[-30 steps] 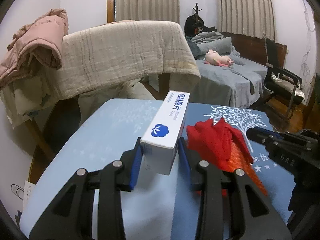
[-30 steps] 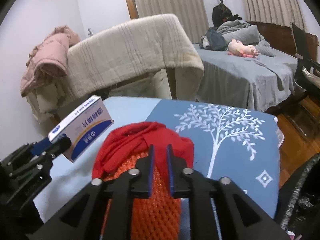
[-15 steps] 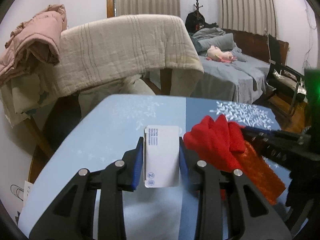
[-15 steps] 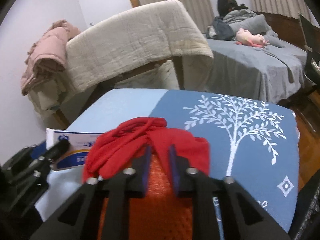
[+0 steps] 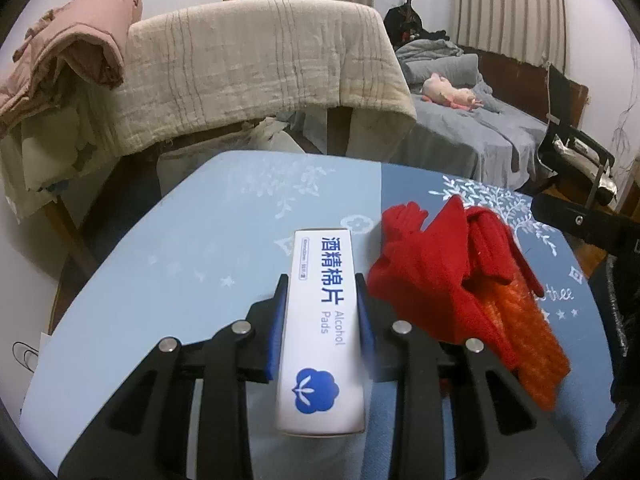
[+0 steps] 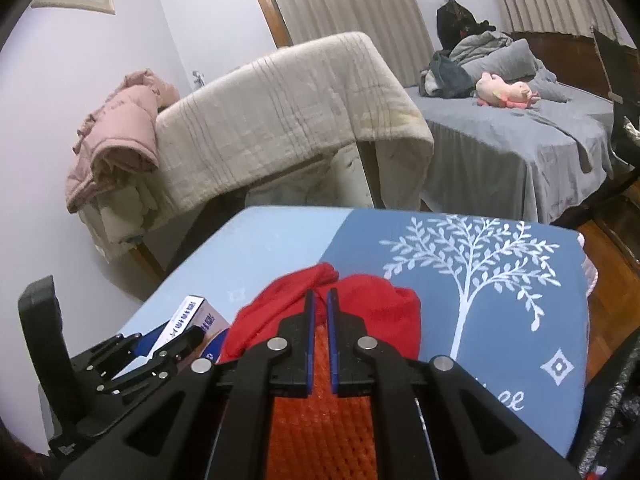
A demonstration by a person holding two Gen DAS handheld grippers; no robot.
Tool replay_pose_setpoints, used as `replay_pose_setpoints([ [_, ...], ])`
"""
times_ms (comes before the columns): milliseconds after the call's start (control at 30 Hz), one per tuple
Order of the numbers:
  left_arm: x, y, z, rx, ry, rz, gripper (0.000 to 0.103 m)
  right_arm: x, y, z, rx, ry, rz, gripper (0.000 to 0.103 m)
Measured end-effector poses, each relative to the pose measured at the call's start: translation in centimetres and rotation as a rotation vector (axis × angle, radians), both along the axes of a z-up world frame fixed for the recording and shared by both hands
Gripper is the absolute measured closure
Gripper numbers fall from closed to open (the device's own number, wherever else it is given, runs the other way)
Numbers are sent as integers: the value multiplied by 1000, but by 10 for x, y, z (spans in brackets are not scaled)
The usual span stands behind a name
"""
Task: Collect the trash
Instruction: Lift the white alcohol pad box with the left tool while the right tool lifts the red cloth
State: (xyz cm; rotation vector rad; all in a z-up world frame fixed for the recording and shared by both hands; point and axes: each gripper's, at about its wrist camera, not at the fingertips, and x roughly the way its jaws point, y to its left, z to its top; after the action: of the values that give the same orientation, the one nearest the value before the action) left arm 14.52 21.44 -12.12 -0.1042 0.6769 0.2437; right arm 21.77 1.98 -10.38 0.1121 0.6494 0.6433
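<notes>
My left gripper [image 5: 320,292] is shut on a white alcohol pads box [image 5: 322,320] with blue print, held lengthwise between the fingers above the blue table [image 5: 180,264]. The box also shows in the right wrist view [image 6: 192,314]. My right gripper [image 6: 321,304] is shut on a bundle of red cloth [image 6: 380,312] and orange mesh netting [image 6: 320,432], which lies just right of the box in the left wrist view [image 5: 452,268]. The right gripper's body [image 5: 580,224] shows at the right edge of that view.
A black trash bag [image 6: 616,412] sits at the table's right edge. Behind the table stand a chair draped with a beige blanket [image 5: 260,64], a pink jacket [image 5: 68,60] at left, and a grey bed [image 6: 520,136] at right.
The left gripper has turned the box so its long printed face points up and forward. The right gripper with the red bundle has shifted slightly closer to the box.
</notes>
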Motion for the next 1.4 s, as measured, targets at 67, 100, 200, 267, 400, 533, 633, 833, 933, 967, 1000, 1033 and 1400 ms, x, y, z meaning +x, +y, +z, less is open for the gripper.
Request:
replay_pose_setpoints([
  [67, -3, -1, 6, -3, -13, 1, 73, -2, -1, 6, 3, -14, 2, 97],
  [100, -5, -1, 9, -1, -19, 0, 73, -2, 0, 7, -4, -20, 4, 97],
  [200, -8, -5, 12, 5, -24, -5, 73, 2, 5, 1, -46, -19, 4, 97],
  [267, -8, -5, 11, 2, -24, -1, 73, 5, 7, -5, -61, -6, -7, 93],
  [400, -2, -3, 11, -1, -25, 7, 73, 14, 16, -18, -95, 5, -23, 73],
  [533, 6, 3, 13, 5, -35, 15, 73, 23, 23, -22, -103, 3, -41, 48],
  [633, 13, 5, 15, 5, -45, 18, 73, 31, 29, -27, -124, 11, -43, 41],
  [833, 17, 5, 15, 3, -50, 11, 73, 39, 25, -35, -93, 80, 4, 78],
  [933, 17, 3, 16, 3, -51, 6, 73, 34, 22, -28, -71, 68, 26, 94],
  [967, 16, 2, 17, 3, -54, 5, 73, 32, 19, -24, -57, 61, 27, 95],
  [1000, 15, 2, 19, 4, -57, 3, 73, 30, 17, -20, -49, 54, 26, 97],
  [1033, 14, 1, 21, 6, -60, 1, 73, 28, 14, -16, -42, 42, 25, 97],
  [1400, 6, -6, 39, 18, -95, -7, 73, 12, -13, 24, 43, -27, -12, 98],
])
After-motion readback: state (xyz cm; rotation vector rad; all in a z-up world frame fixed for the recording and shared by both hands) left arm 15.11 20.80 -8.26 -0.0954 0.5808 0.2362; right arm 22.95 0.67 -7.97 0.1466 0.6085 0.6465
